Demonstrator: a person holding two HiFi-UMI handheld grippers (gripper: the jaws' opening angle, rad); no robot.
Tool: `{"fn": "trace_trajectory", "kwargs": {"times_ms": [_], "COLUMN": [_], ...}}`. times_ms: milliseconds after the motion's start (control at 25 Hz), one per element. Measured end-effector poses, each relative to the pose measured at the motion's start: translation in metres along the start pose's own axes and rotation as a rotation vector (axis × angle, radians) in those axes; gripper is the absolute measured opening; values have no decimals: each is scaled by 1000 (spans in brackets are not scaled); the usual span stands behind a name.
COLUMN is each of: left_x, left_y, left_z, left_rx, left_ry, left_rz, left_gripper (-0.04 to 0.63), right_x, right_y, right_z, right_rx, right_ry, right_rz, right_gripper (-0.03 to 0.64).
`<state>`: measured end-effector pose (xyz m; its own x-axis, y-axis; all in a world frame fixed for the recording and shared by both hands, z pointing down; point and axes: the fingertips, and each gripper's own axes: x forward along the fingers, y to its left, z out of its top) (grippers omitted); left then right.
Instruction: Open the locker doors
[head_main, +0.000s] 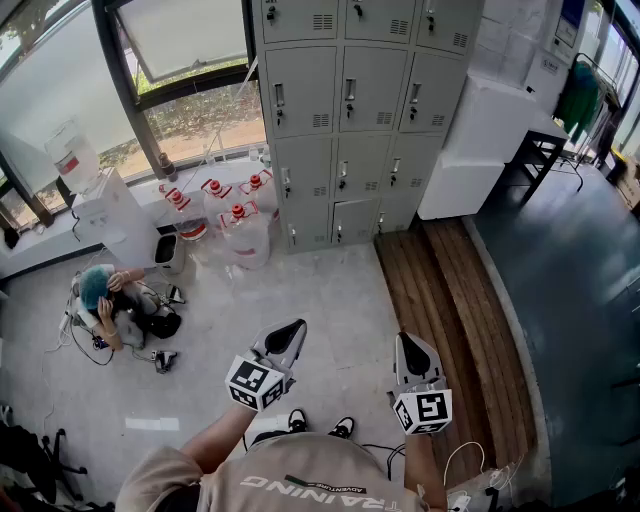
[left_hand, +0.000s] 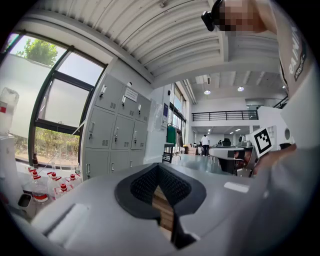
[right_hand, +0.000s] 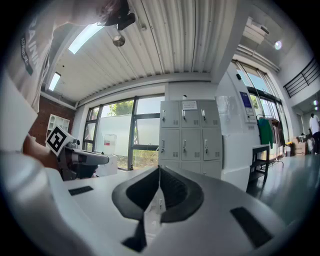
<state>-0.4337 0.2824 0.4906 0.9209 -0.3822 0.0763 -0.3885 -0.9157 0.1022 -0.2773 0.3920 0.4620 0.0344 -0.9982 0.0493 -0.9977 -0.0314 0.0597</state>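
Facing: lockers (head_main: 345, 110), all shut, at far edge of floor (head_main: 310, 290), beside window (head_main: 190, 60).
Left tongs (head_main: 288, 330): pressed together, empty, well short of lockers.
Right tongs (head_main: 410, 345): pressed together, empty, over floor.

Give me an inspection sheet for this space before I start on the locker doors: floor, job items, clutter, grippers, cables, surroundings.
Surface: grey floor, with a wooden strip on the right.
Job's things: grey lockers against the wall, every visible door shut.
Clutter: red-capped water bottles beside the lockers; a crouching person at left.
Grippers: left gripper and right gripper both shut, empty, well short of the lockers.
Cables: thin cable by the crouching person; white cable at lower right.
Surroundings: window left of the lockers, white cabinet on their right.
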Motion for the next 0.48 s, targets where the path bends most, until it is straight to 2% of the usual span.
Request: {"fn": "trace_trajectory", "kwargs": {"times_ms": [160, 480], "left_x": [8, 0], "left_y": [6, 9], "left_z": [8, 7], "left_rx": [36, 20], "left_ry": [-12, -14], "left_rz": [-21, -31], "left_gripper": [6, 6], "right_x": [2, 0], "right_y": [-1, 10], "right_z": [1, -1], "right_rx": [-1, 35], "right_ry": [-17, -24], "right_rz": [-21, -15], "right_gripper": [11, 12]}}
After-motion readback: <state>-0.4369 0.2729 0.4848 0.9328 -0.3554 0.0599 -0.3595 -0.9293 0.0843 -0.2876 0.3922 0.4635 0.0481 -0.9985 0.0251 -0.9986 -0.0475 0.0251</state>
